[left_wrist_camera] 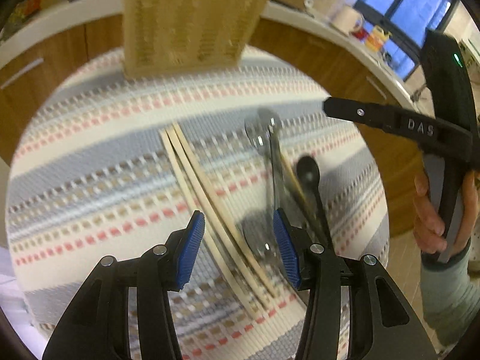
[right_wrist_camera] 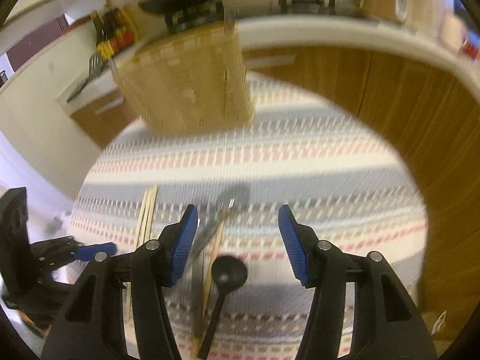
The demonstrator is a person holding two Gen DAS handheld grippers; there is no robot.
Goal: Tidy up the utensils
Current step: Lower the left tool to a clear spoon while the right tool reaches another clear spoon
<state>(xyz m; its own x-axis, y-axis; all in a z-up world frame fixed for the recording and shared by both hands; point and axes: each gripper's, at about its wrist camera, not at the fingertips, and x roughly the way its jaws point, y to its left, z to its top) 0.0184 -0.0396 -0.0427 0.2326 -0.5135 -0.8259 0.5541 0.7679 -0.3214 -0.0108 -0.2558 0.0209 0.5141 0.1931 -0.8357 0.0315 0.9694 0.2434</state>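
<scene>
Approach step, judging by empty, half-spread left gripper over wooden chopsticks mid-frame and right gripper, likewise empty, over black spoon at lower centre. Next: straddle one utensil, close, carry to slatted holder at top. Only left view shows metal spoons.

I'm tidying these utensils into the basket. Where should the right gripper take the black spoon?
Grip the black spoon on its thin handle, just below the round bowl, coming from above with the right gripper open across it. It lies flat on the mat, and the wooden stick close alongside leaves little room lower down.
</scene>
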